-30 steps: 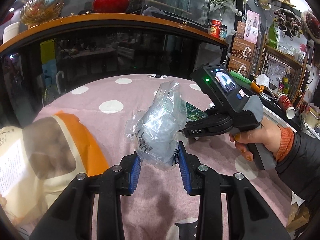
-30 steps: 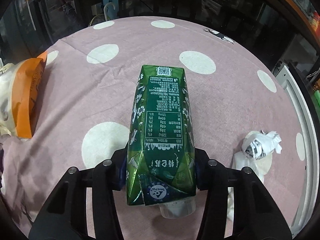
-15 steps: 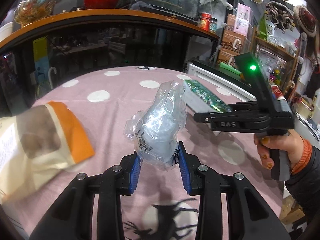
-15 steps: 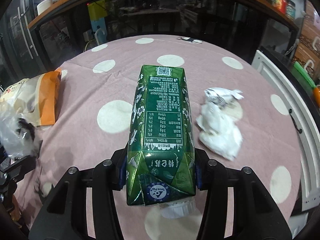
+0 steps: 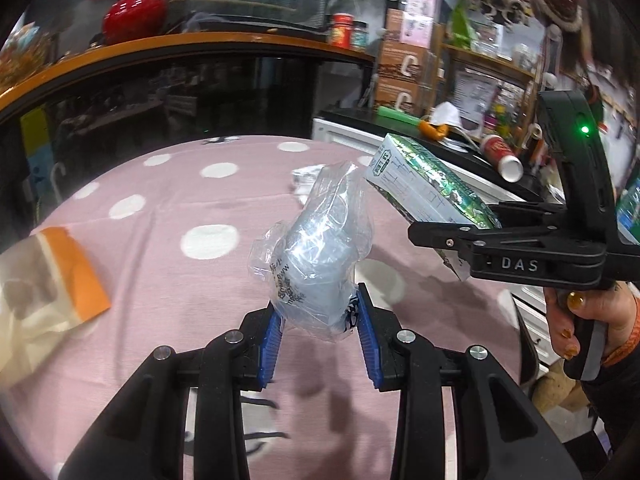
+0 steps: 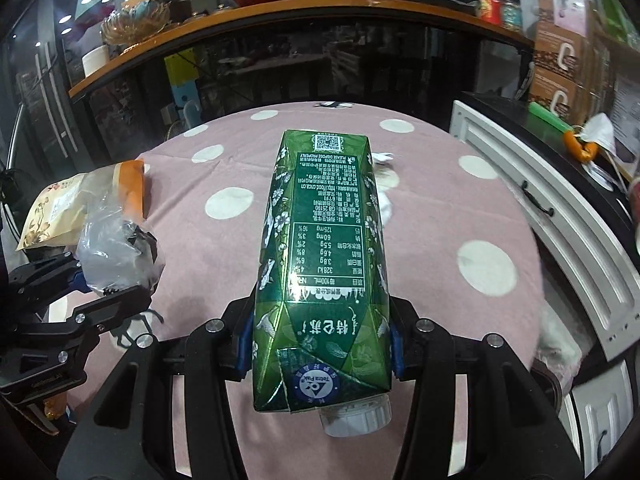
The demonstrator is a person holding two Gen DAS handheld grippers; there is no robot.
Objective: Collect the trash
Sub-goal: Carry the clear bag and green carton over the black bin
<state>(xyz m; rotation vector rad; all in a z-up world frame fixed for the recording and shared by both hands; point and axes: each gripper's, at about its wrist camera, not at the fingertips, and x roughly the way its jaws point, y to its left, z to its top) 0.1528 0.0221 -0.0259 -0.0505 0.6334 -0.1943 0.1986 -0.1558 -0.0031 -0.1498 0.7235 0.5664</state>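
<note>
My left gripper [image 5: 320, 332] is shut on a crumpled clear plastic bag [image 5: 316, 248], held above the pink polka-dot tablecloth [image 5: 160, 240]. My right gripper [image 6: 320, 340] is shut on a green milk carton [image 6: 324, 240], its cap end toward the camera. In the left wrist view the carton [image 5: 424, 184] and the right gripper's body come in from the right, held by a hand [image 5: 580, 320]. In the right wrist view the left gripper with the bag [image 6: 116, 256] shows at the left. Crumpled white paper [image 6: 384, 184] lies on the table, mostly hidden behind the carton.
An orange and cream snack pouch [image 5: 44, 280] lies at the table's left side, also seen as the pouch [image 6: 84, 204] in the right wrist view. A white cabinet [image 6: 540, 200] borders the table on the right. A dark glass counter with a wooden top [image 5: 180, 44] stands behind.
Both grippers have pulled back toward the table's near edge, keeping their loads. The right gripper with the carton swung right and higher in the left view; the white paper now sits behind the carton.
</note>
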